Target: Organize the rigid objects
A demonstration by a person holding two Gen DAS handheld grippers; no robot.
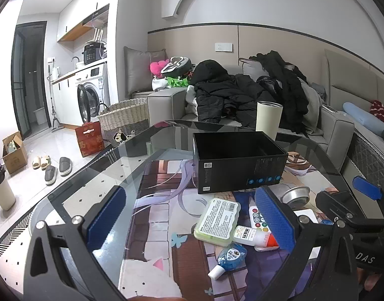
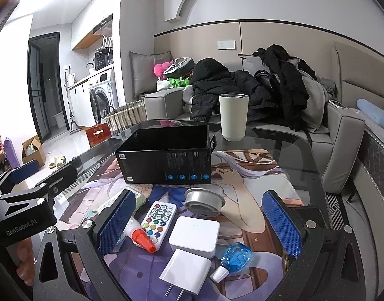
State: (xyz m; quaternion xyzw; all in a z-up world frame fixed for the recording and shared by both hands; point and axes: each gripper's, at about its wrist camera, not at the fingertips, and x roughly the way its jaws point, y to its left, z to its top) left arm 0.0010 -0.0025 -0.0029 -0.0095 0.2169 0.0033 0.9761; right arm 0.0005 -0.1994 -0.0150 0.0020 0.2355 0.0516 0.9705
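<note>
The black box [image 2: 164,155] sat open-topped at frame centre in the right wrist view, on the glass table [image 2: 279,140], w/ the loose items strewn just in front of it, lower centre; nothing appeared to be in the box yet, so the step in hand was prob. the first pick. Both grippers were spread wide and held nothing: left gripper [image 1: 192,215] hovered over the bare mat [image 1: 161,200] left of the pile, right gripper [image 2: 199,222] straddled the white hub [image 2: 195,235] and remote [image 2: 158,219]. To do it well, I'd take the hub first w/ the right: flat parallel sides, pads square to them, low grip, then lift clear of the box wall before dropping in. The tin [image 2: 204,202] beside it looked slippery and tapered, so pinch across the rim. The green case [image 1: 218,222], charger [image 2: 186,273], glue [image 1: 254,235] and blue bottle [image 2: 233,257] lay close together, some touching; approach from the free side so neighbours didn't get nudged. Writing: "GenRobot.AI" on the left gripper's body at left edge of the right view; "DAS" at lower right of the left view. The box carried blue icons and small print, the case a printed label w/ barcode, the glue red characters; none legible.
</note>
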